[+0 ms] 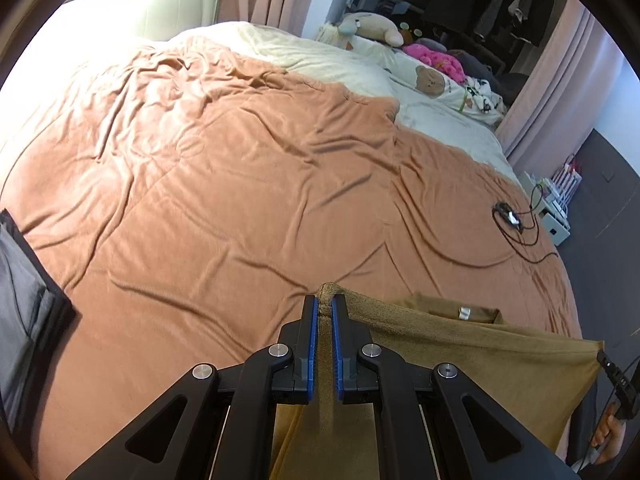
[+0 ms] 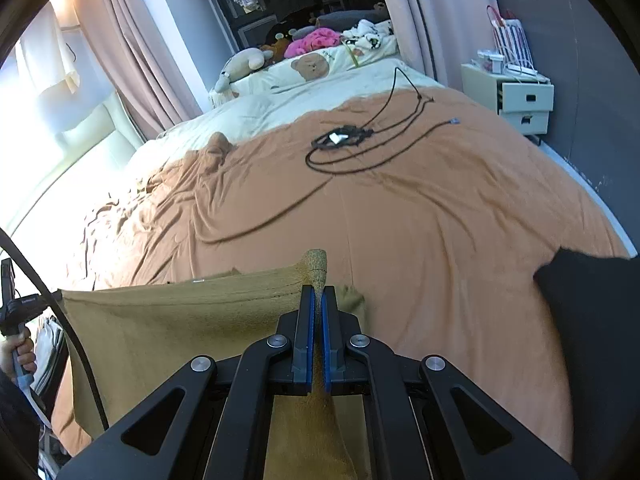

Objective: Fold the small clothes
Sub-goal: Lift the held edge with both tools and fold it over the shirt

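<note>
The mustard garment [image 1: 460, 344] is pinched by left gripper [image 1: 325, 308] and right gripper [image 2: 318, 300], stretched left-to-right above the near bedspread [image 1: 240, 200].

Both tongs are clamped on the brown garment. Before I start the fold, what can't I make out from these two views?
- Garment lower half: both views, hidden behind the tongs' arms and cut by the bottom edge.
- What kind of garment: only the stretched top edge and a small label show; the label is too small to read.
- Grey cloth: left view, cut by the frame edge.
- Dark thing: right view, unlit, unidentifiable.
</note>
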Available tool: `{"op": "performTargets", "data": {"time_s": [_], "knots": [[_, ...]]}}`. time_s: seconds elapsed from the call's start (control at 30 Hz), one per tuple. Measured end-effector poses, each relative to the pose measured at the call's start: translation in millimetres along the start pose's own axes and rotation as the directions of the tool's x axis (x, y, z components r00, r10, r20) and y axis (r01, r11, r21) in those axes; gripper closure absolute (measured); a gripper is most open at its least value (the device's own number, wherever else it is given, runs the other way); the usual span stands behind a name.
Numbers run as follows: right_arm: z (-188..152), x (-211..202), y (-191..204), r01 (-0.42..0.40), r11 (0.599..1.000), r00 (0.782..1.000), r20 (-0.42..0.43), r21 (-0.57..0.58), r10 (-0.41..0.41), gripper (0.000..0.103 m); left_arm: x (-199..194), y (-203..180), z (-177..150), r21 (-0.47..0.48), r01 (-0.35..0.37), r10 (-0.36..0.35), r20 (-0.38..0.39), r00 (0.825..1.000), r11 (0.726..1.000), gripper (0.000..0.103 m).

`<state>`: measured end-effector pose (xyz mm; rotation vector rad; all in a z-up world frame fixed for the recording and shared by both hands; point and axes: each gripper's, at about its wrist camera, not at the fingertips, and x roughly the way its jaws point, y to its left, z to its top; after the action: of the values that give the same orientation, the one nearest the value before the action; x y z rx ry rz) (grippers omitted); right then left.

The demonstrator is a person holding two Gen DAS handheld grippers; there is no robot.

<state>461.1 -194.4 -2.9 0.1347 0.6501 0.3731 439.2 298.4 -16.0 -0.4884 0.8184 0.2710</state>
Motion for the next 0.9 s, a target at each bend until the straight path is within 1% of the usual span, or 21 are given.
{"op": "performTargets", "data": {"time_s": [0.2, 0.33, 0.43, 0.57, 0.63, 0.7, 0.73, 0.77, 0.8, 0.87, 0.9], "knots": [[12.6, 29.4, 0.7, 0.012, 1.0, 1.0, -0.018, -0.005, -0.012, 0.103, 24.1, -5.8, 16.2, 0.002, -0.014, 0.014, -0.011, 1.0, 1.0, 0.096], [20.5, 54.8, -3.2, 0.02, 1.0, 0.999, -0.042, -0.003, -0.02, 0.103, 49.8, -5.6, 21.4, 0.004, -0.028, 0.028, -0.035, 0.999, 1.0, 0.096], [24.9, 77.1, -11.1, 0.026, 1.0, 0.997, -0.069, 0.014, -0.025, 0.103, 78.7, -0.9, 20.5, -0.004, -0.039, 0.039, -0.074, 0.996, 0.999, 0.096], [26.4, 111.1, -22.7, 0.036, 0.999, 0.992, -0.119, 0.04, -0.031, 0.103, 112.8, 5.8, 15.0, -0.007, -0.035, 0.034, -0.114, 0.993, 0.999, 0.096], [24.6, 126.4, -27.5, 0.05, 0.998, 0.989, -0.144, 0.047, -0.043, 0.103, 133.7, 9.4, 8.8, -0.012, -0.028, 0.026, -0.154, 0.988, 1.0, 0.095], [20.8, 144.6, -33.1, 0.064, 0.997, 0.981, -0.185, 0.053, -0.053, 0.103, 154.1, 13.4, 0.2, -0.021, -0.033, 0.027, -0.216, 0.976, 0.999, 0.095], [17.6, 155.3, -37.6, 0.068, 0.995, 0.975, -0.218, 0.068, -0.051, 0.103, 162.3, 16.8, -4.8, -0.023, -0.042, 0.035, -0.238, 0.971, 0.999, 0.093], [15.2, 164.0, -42.2, 0.069, 0.994, 0.968, -0.246, 0.089, -0.045, 0.103, 166.5, 19.1, -8.4, -0.029, -0.044, 0.036, -0.251, 0.967, 0.999, 0.087], [15.8, 167.1, -43.9, 0.069, 0.993, 0.966, -0.255, 0.1, -0.041, 0.103, 169.1, 22.4, -10.7, -0.039, -0.043, 0.032, -0.258, 0.966, 0.998, 0.083], [19.5, 171.8, -45.5, 0.054, 0.993, 0.964, -0.264, 0.109, -0.024, 0.102, 170.8, 31.8, -12.3, -0.068, -0.039, 0.021, -0.251, 0.968, 0.997, 0.06], [22.9, 172.8, -44.9, 0.052, 0.993, 0.963, -0.267, 0.102, -0.023, 0.101, 170.3, 34.7, -12.3, -0.079, -0.035, 0.015, -0.241, 0.97, 0.996, 0.055]]}}
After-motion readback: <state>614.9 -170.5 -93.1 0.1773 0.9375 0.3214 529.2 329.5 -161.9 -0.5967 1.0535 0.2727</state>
